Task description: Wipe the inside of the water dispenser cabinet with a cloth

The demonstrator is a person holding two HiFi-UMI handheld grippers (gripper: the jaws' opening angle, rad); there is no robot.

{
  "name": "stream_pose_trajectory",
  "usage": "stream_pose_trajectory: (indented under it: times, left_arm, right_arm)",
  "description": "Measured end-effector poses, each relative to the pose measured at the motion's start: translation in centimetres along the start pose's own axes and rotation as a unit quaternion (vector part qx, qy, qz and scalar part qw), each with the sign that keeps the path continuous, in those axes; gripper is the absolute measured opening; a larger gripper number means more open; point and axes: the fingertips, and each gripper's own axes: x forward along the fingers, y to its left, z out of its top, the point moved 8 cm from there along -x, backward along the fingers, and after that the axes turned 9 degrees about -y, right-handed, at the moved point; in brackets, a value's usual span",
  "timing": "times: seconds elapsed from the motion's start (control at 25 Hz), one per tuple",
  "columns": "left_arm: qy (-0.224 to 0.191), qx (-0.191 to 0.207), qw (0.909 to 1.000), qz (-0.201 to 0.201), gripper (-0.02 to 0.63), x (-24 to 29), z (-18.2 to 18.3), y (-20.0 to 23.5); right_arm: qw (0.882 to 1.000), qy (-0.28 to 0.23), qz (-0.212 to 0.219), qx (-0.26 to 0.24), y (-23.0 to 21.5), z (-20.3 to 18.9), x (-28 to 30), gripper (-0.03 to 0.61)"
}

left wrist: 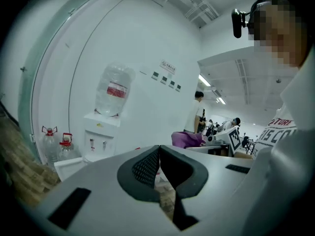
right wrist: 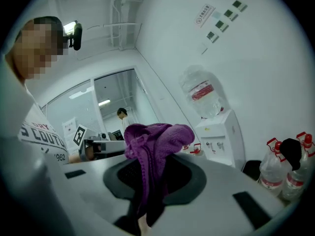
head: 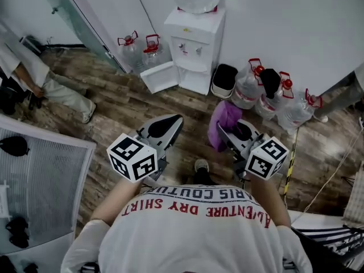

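Note:
The white water dispenser (head: 193, 44) stands against the far wall with a bottle on top. Its lower cabinet door (head: 160, 76) hangs open to the left. Both grippers are held well short of it, over the wood floor. My right gripper (head: 223, 131) is shut on a purple cloth (head: 225, 120), which bunches over the jaws in the right gripper view (right wrist: 152, 141). My left gripper (head: 175, 120) is shut with nothing in it, its pads meeting (left wrist: 159, 151). The dispenser (left wrist: 101, 136) shows far ahead in the left gripper view. The cabinet's inside is hidden.
Two red-capped water jugs (head: 142, 47) stand left of the dispenser. A black bin (head: 224, 79) and several more jugs (head: 267, 95) are on its right. A person sits at the far left (head: 48, 84). A white grille table (head: 40, 181) is beside me on the left.

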Motion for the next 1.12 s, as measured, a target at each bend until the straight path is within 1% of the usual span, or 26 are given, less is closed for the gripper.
stream_pose_trajectory:
  times: [0.12,0.24,0.44,0.6,0.68,0.84,1.0,1.12]
  left_arm:
    - [-0.003,-0.002,1.0000,0.008,0.028,3.8,1.2,1.8]
    - [-0.002,0.000,0.9998,0.018,0.028,6.4,1.3,3.3]
    - [0.021,-0.029,0.9983,0.046,0.028,8.0,-0.3,6.5]
    - [0.023,-0.039,0.9973,0.058,0.028,8.5,-0.4,8.8]
    - [0.022,-0.038,0.9974,0.057,0.028,8.9,-0.1,9.7]
    - [0.022,-0.036,0.9982,0.043,0.028,10.0,0.9,12.1]
    - [0.029,-0.035,0.9987,0.024,0.028,11.1,2.1,15.6]
    - [0.040,-0.034,0.9986,0.009,0.028,12.1,2.9,19.1]
  right_arm:
    - [1.000,0.013,0.010,-0.004,-3.5,1.5,2.1,0.095]
    - [0.999,0.028,0.017,-0.007,-6.4,2.3,3.6,0.095]
    - [0.998,0.052,0.012,0.017,-9.9,1.2,5.6,0.095]
    - [0.998,0.058,0.017,0.026,-10.9,0.8,7.9,0.095]
    - [0.998,0.058,0.020,0.022,-11.3,1.0,9.1,0.095]
    - [0.998,0.057,0.007,0.012,-12.4,1.6,11.7,0.095]
    - [0.999,0.050,-0.010,0.016,-13.6,1.8,14.8,0.095]
    - [0.998,0.046,-0.033,0.028,-14.6,1.6,17.4,0.095]
